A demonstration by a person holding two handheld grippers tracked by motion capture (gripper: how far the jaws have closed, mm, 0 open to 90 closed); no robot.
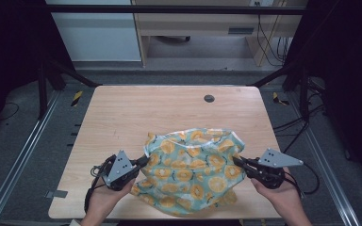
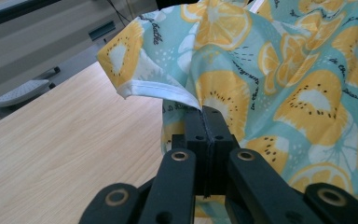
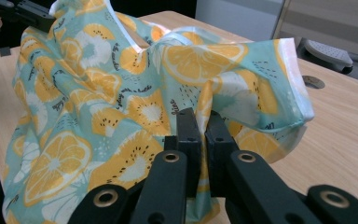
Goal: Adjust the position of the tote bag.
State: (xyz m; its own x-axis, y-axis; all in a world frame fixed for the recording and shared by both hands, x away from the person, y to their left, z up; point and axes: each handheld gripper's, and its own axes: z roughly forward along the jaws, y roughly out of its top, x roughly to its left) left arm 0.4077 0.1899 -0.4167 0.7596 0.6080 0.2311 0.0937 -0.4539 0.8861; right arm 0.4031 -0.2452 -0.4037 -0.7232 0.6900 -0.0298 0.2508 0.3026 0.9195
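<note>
— Holding steady, are you? Where's the fabric?

— Your lemon-print cloth (image 1: 193, 172) sits bunched over the near half of the wooden surface (image 1: 136, 113), raised between your two hands, its lower folds reaching the near edge.

— Left side?

— Your left claw (image 1: 143, 161) is clamped on the cloth's left border; in the left gripper view the jaws meet right at the white hem (image 2: 158, 89), pinched tight.

— Right side?

— Your right claw (image 1: 238, 161) is clamped on a fold at the cloth's right border; in the right gripper view fabric runs down between the pressed jaws.

— Anything else noted?

— A dark round grommet (image 1: 209, 98) near the far edge, well apart from the cloth.
</note>
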